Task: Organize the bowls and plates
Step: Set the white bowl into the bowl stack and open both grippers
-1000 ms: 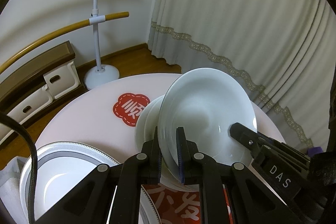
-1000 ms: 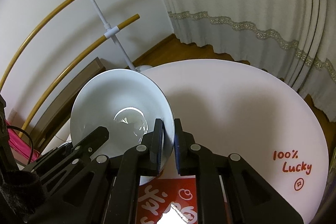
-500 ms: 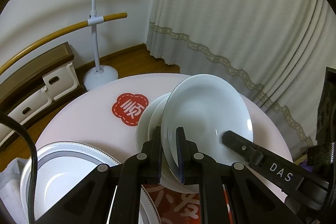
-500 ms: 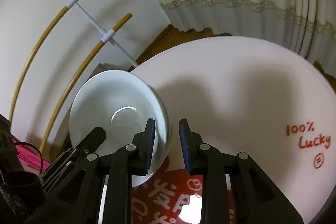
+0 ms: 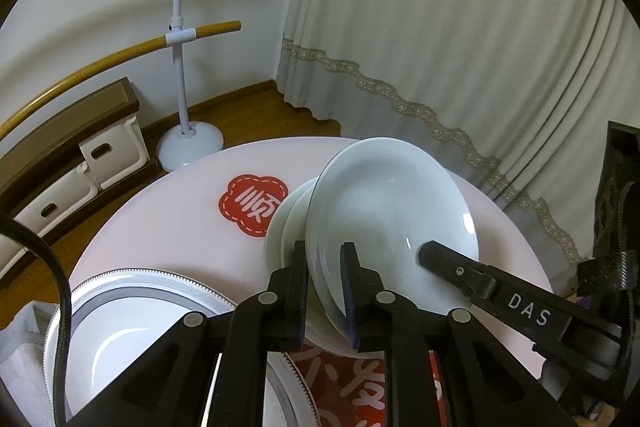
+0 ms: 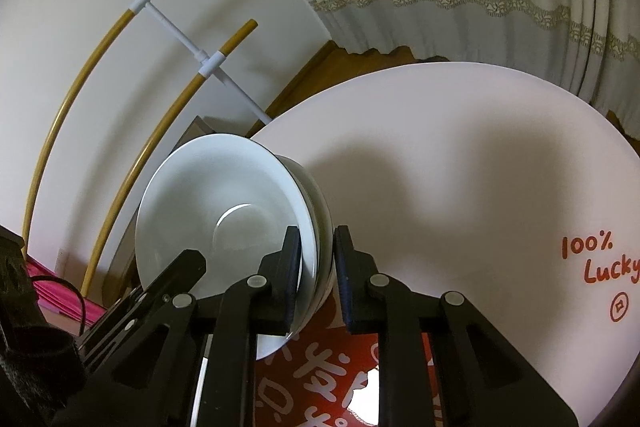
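Lowered since a second ago, the top white bowl (image 5: 392, 219) now sits tilted on the white bowl stack (image 5: 290, 223) mid-table. The left gripper (image 5: 325, 283) straddles its near rim, jaws opening; the right gripper (image 6: 316, 267) straddles the opposite rims, jaws narrowing again. Stacking looks nearly done; next, both should release and withdraw. Glossy, plain porcelain. A patterned-rim plate (image 5: 132, 311) lies beside the stack on the round table (image 6: 480, 167).

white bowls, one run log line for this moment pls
top bowl: on stack, tilted | left gripper: opening, rim between | right gripper: closing, rim between
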`<action>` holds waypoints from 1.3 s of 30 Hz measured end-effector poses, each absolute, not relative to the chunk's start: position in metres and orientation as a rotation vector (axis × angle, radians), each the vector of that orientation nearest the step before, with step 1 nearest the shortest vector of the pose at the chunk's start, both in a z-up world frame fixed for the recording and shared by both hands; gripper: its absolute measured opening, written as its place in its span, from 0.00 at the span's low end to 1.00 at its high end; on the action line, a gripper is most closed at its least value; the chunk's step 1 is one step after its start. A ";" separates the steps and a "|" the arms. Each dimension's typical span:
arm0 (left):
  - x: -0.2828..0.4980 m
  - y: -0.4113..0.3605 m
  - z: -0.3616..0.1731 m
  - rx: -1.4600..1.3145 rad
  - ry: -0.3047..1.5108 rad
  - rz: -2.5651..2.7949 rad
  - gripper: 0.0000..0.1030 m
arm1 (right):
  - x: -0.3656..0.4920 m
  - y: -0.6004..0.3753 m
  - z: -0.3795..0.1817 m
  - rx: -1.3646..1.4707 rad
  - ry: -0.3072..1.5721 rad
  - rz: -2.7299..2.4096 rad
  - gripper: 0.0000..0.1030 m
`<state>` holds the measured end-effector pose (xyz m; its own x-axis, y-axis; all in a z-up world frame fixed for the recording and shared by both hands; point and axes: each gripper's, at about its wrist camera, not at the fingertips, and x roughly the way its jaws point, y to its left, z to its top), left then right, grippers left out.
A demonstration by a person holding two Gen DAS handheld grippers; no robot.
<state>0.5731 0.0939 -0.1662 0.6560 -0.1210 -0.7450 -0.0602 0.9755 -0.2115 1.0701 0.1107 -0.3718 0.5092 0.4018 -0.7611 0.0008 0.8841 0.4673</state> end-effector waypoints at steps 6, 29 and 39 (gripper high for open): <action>0.568 0.101 -0.158 -0.256 0.851 -0.039 0.14 | 1.072 0.113 -0.371 0.430 1.017 0.239 0.17; 0.549 0.118 -0.147 -0.251 0.843 0.012 0.43 | 1.071 0.123 -0.365 0.411 1.019 0.191 0.19; 0.550 0.119 -0.144 -0.255 0.855 0.011 0.45 | 1.073 0.125 -0.364 0.412 1.018 0.183 0.23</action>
<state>0.5496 0.1193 -0.1444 0.6583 -0.0919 -0.7471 -0.1116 0.9696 -0.2176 1.0728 0.1246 -0.3644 0.5180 0.3366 -0.7864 0.0416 0.9083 0.4162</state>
